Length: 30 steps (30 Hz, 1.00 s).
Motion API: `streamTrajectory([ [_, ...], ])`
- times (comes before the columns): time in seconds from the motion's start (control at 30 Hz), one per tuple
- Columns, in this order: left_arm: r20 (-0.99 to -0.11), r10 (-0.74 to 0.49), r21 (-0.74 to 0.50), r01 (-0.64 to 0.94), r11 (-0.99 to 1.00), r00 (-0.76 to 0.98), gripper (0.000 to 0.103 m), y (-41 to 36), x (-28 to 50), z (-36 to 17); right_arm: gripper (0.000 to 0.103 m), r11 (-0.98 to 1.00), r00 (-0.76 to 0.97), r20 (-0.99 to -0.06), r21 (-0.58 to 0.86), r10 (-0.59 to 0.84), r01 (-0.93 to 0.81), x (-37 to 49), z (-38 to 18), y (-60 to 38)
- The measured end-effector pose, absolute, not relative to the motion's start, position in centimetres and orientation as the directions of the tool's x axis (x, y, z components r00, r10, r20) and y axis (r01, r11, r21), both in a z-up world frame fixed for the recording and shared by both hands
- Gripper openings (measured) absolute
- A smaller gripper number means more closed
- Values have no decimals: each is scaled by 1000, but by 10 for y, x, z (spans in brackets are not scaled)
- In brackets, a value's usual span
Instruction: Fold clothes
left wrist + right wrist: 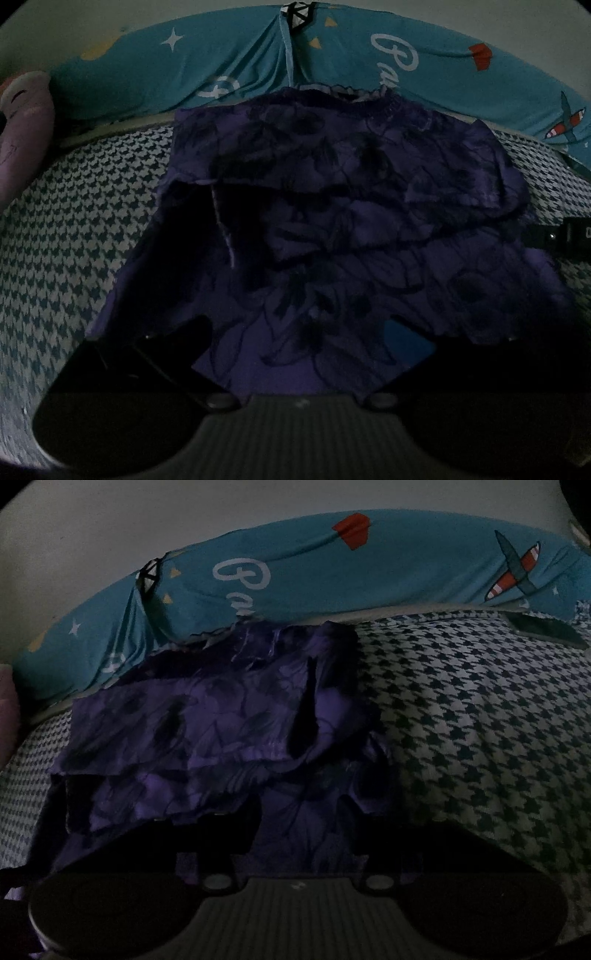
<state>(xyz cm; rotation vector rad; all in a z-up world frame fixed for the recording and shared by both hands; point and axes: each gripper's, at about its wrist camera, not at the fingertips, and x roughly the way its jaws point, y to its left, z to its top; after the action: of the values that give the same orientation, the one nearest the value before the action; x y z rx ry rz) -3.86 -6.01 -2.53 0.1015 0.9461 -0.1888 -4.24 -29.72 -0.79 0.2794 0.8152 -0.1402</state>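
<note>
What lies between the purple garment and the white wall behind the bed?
In both wrist views, a long teal printed pillow lies between the purple floral garment and the wall, on the houndstooth bedcover.

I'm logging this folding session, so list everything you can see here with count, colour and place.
Purple garment: one, purple with a dark floral print, lying partly folded in layers on the bed cover, its far edge at the teal pillow.
Bed cover: one, white and dark houndstooth check, under the garment.
Teal pillow: one, teal with white lettering, stars and red and white plane prints, along the far edge of the bed.
Plush toy: one, pinkish, at the far left.
Dark flat object: one, by the pillow at right; too dim to identify.
Left gripper: black, over the garment's near edge, jaws apart.
Right gripper: black, at the garment's near right; its grip is unclear.
</note>
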Motion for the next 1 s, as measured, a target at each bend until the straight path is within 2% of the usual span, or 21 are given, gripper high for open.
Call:
streamTrajectory([
  [0.7, -828, -109, 11, 210, 978, 551, 103, -58, 14, -34, 47, 932, 742, -664, 202, -95, 300, 9, -9, -323],
  [0.8, -824, -98, 27, 212, 977, 558, 103, -59, 23, -36, 53, 931, 759, -643, 207, -103, 301, 15, -7, -330],
  [1.0, -825, -80, 41, 201, 979, 559, 103, -60, 39, -41, 54, 931, 757, -642, 194, -119, 310, 26, -12, -338],
])
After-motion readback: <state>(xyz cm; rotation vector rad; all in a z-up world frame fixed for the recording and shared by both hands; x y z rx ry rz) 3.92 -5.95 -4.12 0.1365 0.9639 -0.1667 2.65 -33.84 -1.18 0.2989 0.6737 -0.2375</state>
